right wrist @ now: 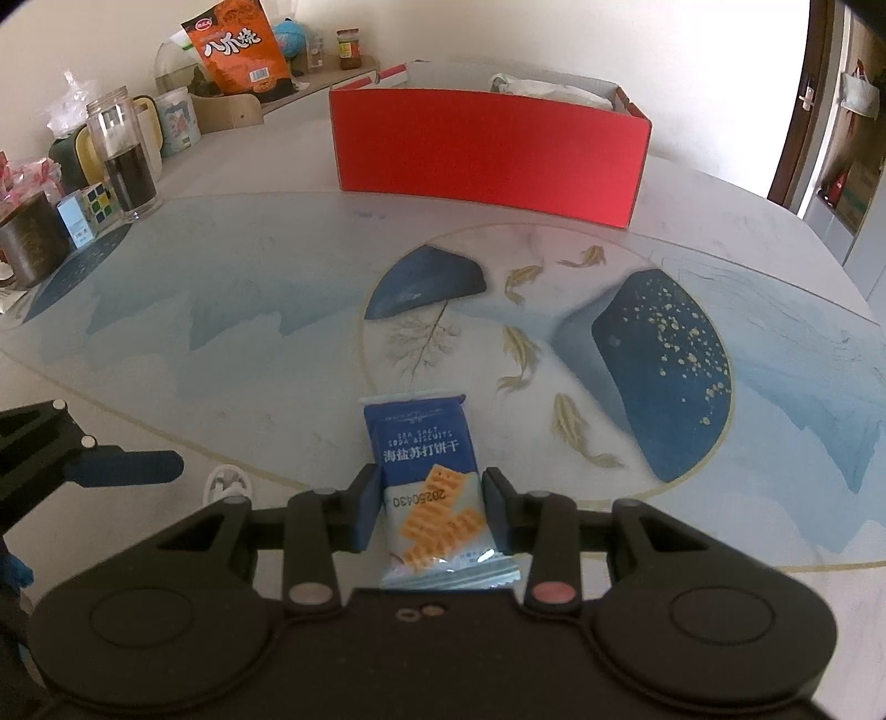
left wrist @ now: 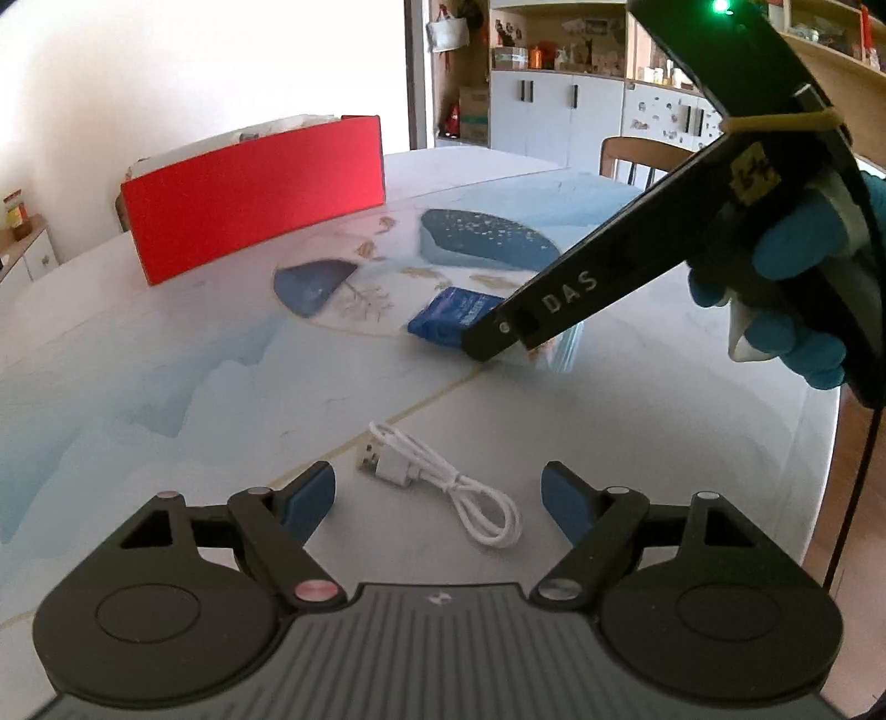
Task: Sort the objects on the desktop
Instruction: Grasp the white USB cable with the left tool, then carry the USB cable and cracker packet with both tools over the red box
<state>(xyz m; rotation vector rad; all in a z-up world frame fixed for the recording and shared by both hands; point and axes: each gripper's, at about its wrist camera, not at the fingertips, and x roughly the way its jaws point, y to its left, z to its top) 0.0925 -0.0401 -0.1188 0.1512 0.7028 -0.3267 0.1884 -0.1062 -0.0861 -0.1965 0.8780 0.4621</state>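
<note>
A blue sea-salt biscuit packet (right wrist: 423,454) lies on the painted table, and my right gripper (right wrist: 432,507) is shut on its two sides. In the left wrist view the same packet (left wrist: 448,315) shows under the right gripper (left wrist: 506,335), which a blue-gloved hand (left wrist: 786,266) holds. My left gripper (left wrist: 437,475) stands open low over the table. A coiled white USB cable (left wrist: 459,493) lies on the table between its blue fingers (left wrist: 310,498), touching neither. A red box (right wrist: 487,149) stands at the back, with white things inside.
Jars, a glass, mugs and a puzzle cube (right wrist: 99,205) crowd the table's back left, with an orange snack bag (right wrist: 238,44) behind. One left-gripper finger (right wrist: 127,468) reaches in from the left. A chair (left wrist: 637,158) and the table's edge (left wrist: 830,443) are on the right.
</note>
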